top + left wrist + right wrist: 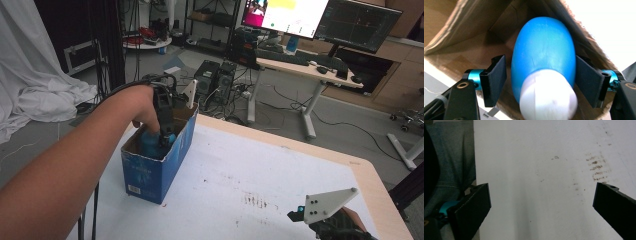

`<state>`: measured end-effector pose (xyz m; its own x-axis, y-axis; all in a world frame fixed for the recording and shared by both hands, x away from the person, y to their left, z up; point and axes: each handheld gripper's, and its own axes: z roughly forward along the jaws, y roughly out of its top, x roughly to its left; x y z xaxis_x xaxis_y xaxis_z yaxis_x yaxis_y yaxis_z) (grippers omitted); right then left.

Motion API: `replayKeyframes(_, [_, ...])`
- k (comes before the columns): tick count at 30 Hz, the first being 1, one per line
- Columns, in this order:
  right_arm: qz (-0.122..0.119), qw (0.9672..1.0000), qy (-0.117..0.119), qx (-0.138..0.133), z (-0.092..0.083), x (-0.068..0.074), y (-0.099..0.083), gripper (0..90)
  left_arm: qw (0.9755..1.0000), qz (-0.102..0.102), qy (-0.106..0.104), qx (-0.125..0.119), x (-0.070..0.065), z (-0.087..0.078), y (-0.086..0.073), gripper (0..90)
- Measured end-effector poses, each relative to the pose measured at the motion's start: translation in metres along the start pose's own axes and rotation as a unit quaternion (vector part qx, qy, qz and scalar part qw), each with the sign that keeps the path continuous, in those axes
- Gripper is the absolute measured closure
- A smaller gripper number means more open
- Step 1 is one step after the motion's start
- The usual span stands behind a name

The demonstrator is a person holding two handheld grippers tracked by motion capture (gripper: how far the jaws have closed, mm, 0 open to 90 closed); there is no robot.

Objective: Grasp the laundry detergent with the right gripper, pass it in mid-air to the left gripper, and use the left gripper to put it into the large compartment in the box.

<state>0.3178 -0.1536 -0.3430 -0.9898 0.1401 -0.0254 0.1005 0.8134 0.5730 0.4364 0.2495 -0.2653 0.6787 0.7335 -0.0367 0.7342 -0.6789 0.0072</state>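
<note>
Blue bottle (544,55) btwn left gripper (541,80) pads, in box (165,160)

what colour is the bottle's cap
White, on a blue bottle; cap clearest in the left gripper view.

Bright even light; bottle cap perhaps blurred

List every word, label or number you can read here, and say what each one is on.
No text reads clearly.
Blue box: pale print on its near end and a white barcode label at the bottom corner, too small and blurred to read.
Monitors at the back: windows on screen, too far off to read.
Blue bottle with a white cap in the box: no print on the side that faces the camera.
Table: brown smudges, not writing.
</note>
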Motion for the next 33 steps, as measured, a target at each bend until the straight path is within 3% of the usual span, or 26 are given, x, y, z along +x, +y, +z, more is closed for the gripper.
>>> replayKeyframes(6, [-0.004,1.0,0.001,0.001,-0.003,-0.002,0.0,0.6,0.9999,-0.003,0.007,-0.01,-0.002,-0.017,-0.002,23.1])
replayKeyframes(11, [-0.002,0.9999,-0.003,0.014,-0.007,-0.006,0.001,0.6,0.9998,0.007,0.006,-0.015,-0.006,-0.03,-0.004,20.9])
replayKeyframes(16, [-0.006,0.9995,-0.005,0.032,-0.018,-0.013,0.004,0.6,0.9995,0.027,0.005,-0.015,-0.016,-0.041,-0.003,17.5])
replayKeyframes(21, [-0.008,0.9976,0.001,0.068,-0.032,-0.023,0.011,0.6,0.9986,0.05,-0.001,-0.019,-0.027,-0.048,0.0,14.8])
replayKeyframes(26, [-0.016,0.9927,0.012,0.119,-0.046,-0.032,0.021,0.6,0.9958,0.084,-0.019,-0.034,-0.048,-0.057,0.005,11.4])
replayKeyframes(31, [-0.03,0.9892,0.016,0.142,-0.062,-0.036,0.035,0.6,0.9902,0.134,-0.031,-0.022,-0.073,-0.06,0.013,8.3])
replayKeyframes(33, [-0.032,0.9882,0.014,0.149,-0.068,-0.036,0.04,0.6,0.9866,0.159,-0.032,-0.021,-0.083,-0.061,0.017,8.0])
